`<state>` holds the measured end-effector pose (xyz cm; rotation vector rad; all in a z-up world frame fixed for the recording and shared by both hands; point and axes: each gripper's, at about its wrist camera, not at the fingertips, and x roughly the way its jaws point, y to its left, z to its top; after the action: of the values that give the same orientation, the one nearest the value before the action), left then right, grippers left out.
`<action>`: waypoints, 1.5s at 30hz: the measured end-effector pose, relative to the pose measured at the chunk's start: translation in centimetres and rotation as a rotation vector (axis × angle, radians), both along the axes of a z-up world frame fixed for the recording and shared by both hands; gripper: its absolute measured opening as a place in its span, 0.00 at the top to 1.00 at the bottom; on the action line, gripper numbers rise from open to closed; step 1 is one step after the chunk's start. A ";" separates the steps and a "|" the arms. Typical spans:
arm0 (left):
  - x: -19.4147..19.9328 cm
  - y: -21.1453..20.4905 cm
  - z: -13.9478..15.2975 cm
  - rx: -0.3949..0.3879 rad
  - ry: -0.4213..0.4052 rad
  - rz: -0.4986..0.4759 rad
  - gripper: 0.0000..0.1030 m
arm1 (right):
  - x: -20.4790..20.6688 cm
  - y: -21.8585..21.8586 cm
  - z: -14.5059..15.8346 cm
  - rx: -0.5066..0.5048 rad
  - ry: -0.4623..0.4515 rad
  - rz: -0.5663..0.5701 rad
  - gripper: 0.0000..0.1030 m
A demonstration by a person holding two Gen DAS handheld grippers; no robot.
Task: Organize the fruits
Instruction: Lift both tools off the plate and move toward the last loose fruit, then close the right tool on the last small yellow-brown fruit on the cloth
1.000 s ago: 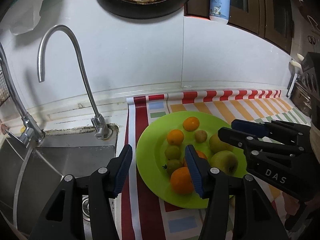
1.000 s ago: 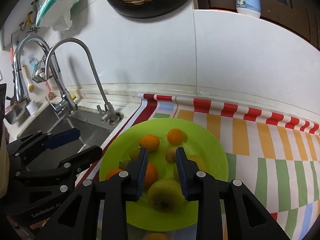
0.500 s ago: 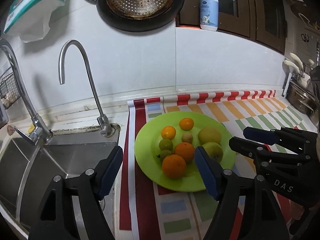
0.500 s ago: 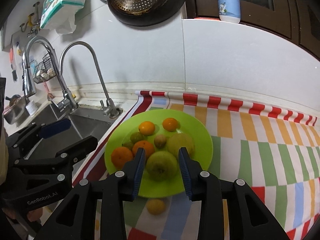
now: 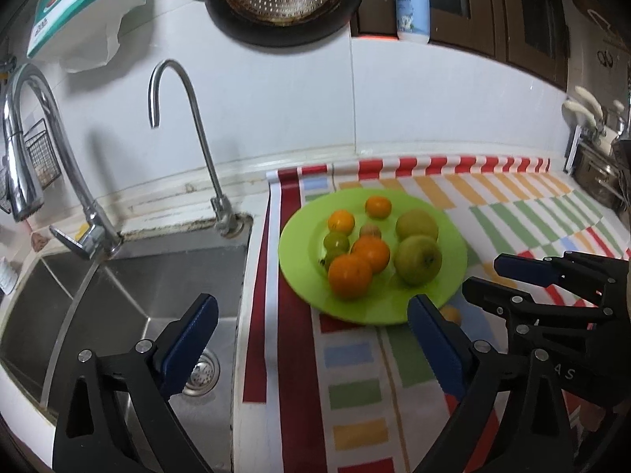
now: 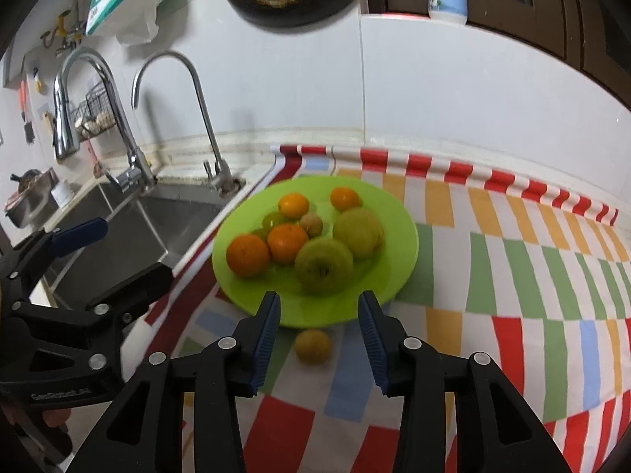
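**Gloss, Steel and Stripes**

The green plate looks like glossy plastic. Sink and faucet are shiny metal (basin more brushed). The striped mat seems smooth; wall tiles glossy white.

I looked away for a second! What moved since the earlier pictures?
Both tools pulled back from the plate; it now looks farther away. The left tool has just been opening wide, and the right tool a little; neither holds anything. A small yellow fruit on the cloth near the plate now shows between the right tool's fingers, untouched. The fruits on the plate stayed put.
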<state>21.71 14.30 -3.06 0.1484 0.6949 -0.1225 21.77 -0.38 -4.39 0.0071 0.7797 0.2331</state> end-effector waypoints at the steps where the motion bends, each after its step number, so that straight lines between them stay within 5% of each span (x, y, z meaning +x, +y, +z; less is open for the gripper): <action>1: -0.2 0.1 -0.2 0.007 0.007 0.005 0.03 | 0.0 0.1 -0.4 -0.001 0.012 0.002 0.59; 20: 0.3 0.6 -4.3 0.043 0.143 0.043 0.03 | 1.4 0.6 -5.1 0.004 0.161 0.022 0.59; 26: 1.0 1.0 -4.5 0.044 0.147 0.063 0.03 | 1.8 1.1 -5.3 -0.008 0.159 0.027 0.60; 31: 1.0 1.1 -4.3 0.047 0.139 0.067 0.03 | 1.9 1.2 -5.5 -0.016 0.161 0.025 0.71; 45: 0.1 1.0 -2.3 0.034 0.080 0.053 0.03 | 0.6 0.7 -3.4 -0.007 0.099 0.026 0.71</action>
<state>21.82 15.26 -5.35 0.1585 0.7806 -0.0658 22.33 0.30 -7.77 0.0016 0.8800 0.2559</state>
